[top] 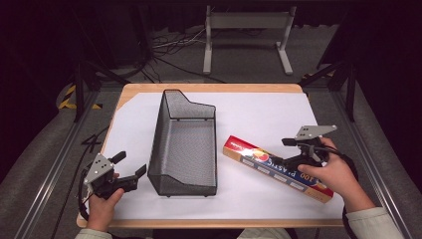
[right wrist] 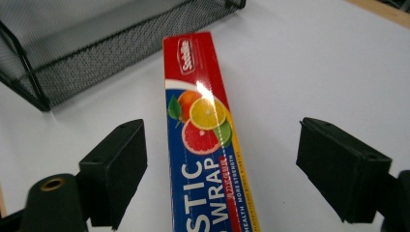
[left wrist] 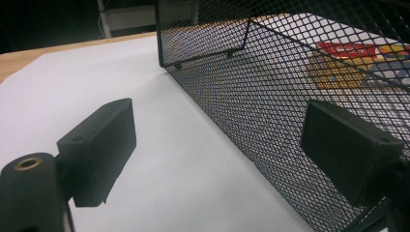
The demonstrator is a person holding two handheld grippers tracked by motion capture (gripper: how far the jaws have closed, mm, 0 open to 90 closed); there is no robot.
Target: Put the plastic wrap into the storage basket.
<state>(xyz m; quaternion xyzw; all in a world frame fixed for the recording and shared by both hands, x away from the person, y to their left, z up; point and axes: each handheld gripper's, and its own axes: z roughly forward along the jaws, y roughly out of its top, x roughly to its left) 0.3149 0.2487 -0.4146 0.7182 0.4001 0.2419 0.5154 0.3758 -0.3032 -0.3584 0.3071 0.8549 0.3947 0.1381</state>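
A long red and blue plastic wrap box lies flat on the white sheet, slanting from beside the basket toward the front right. My right gripper hovers over the box's right half, open. In the right gripper view the box runs up between the two jaws, and both pads stand well apart from it. A black wire-mesh basket stands empty at the table's middle. My left gripper rests open at the front left, pointing at the basket's near left corner. Its right pad sits in front of the mesh wall.
A white sheet covers most of the wooden table. Beyond the far edge stands a grey metal stand with cables on the floor beside it. Metal rails run along both sides of the table.
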